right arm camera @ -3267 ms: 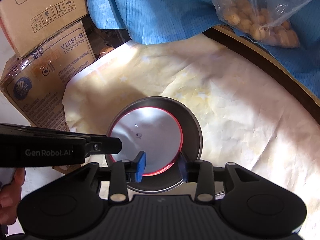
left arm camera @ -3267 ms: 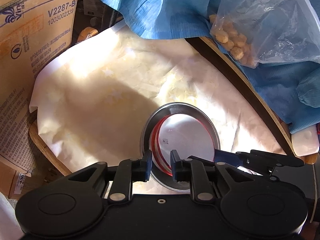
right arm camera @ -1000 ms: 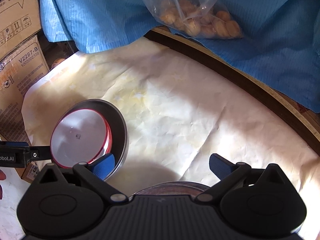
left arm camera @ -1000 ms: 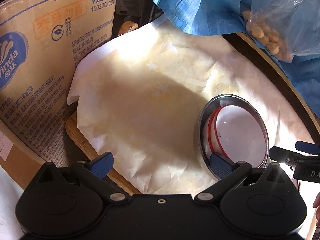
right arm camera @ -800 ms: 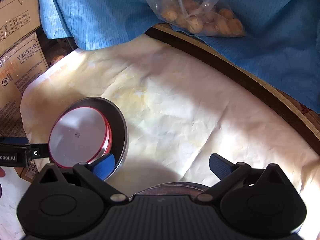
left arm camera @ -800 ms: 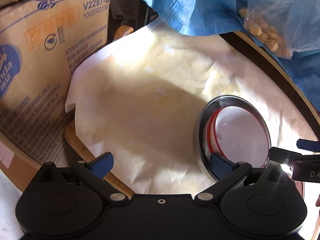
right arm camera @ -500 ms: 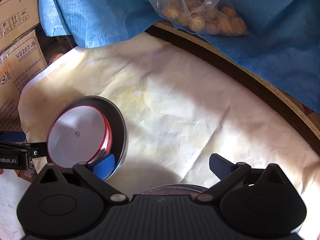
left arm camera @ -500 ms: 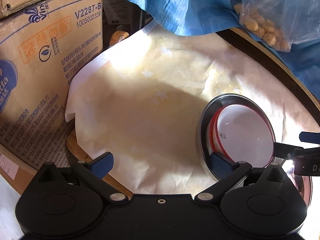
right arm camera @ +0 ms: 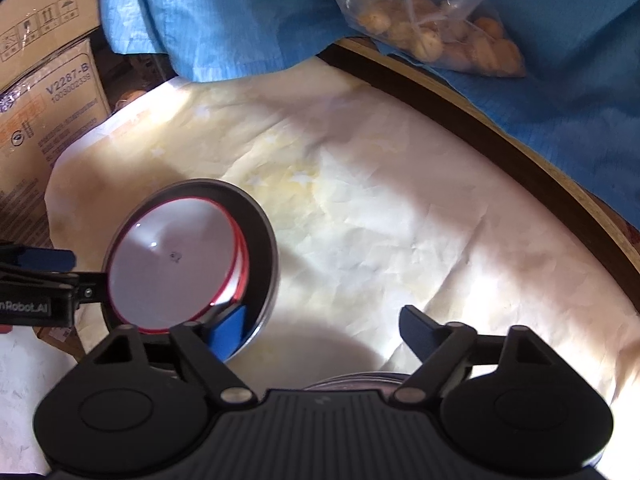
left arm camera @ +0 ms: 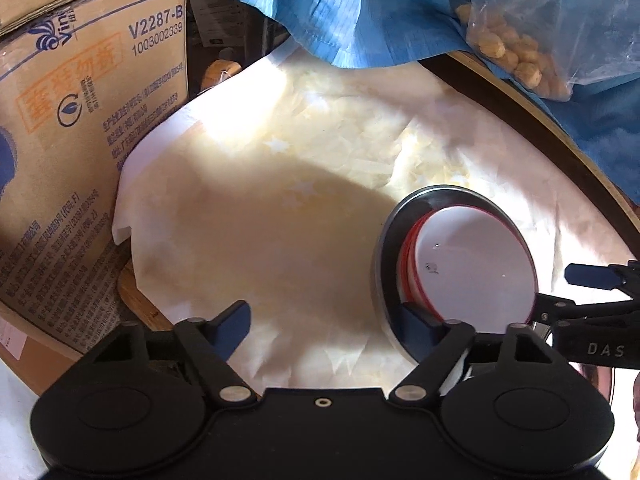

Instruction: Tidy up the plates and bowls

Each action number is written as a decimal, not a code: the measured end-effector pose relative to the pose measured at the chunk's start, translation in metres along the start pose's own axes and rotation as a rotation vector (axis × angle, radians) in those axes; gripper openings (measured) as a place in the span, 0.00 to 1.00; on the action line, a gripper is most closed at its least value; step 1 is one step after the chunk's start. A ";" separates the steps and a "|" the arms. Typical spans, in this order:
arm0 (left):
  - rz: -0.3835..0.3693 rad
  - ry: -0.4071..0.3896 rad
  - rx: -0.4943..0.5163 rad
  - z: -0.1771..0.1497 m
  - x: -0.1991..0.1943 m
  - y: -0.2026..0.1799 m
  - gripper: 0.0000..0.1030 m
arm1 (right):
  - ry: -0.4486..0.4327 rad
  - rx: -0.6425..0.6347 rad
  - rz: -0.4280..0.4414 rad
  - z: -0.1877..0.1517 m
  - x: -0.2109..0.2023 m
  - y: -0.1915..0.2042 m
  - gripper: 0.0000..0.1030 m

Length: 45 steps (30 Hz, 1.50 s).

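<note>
Cream paper [left arm camera: 280, 220] covers the round table [right arm camera: 560, 184]. On it, a red-rimmed white plate [left arm camera: 476, 264] sits inside a metal bowl [left arm camera: 386, 248]. Beside the bowl, left claw [left arm camera: 324, 320] and right claw [right arm camera: 316, 328] are closing, both empty.

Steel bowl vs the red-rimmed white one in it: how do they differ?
The round stainless steel bowl is grey metal; the white bowl with the red rim is glossy white inside. The steel bowl is wider and sits on the cream paper; the white bowl is nested inside it, off-centre. The white bowl has a small dark mark at its centre; none shows on the steel bowl. Both are round and upright.
</note>
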<state>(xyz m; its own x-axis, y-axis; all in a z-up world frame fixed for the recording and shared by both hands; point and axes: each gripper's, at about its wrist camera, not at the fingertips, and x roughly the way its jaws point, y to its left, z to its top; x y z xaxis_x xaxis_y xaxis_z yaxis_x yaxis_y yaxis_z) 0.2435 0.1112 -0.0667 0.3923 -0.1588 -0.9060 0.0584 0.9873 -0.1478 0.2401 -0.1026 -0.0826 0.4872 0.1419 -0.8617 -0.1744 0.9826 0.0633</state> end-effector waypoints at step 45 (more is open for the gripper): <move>-0.210 -0.031 -0.131 -0.006 -0.007 0.000 0.11 | -0.082 0.074 0.199 -0.014 -0.015 -0.002 0.18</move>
<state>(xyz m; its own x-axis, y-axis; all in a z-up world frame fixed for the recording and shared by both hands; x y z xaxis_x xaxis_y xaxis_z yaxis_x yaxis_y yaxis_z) 0.2356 0.1121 -0.0629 0.4123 -0.3579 -0.8378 0.0232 0.9234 -0.3831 0.2216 -0.1079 -0.0767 0.5183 0.3398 -0.7848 -0.2125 0.9401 0.2667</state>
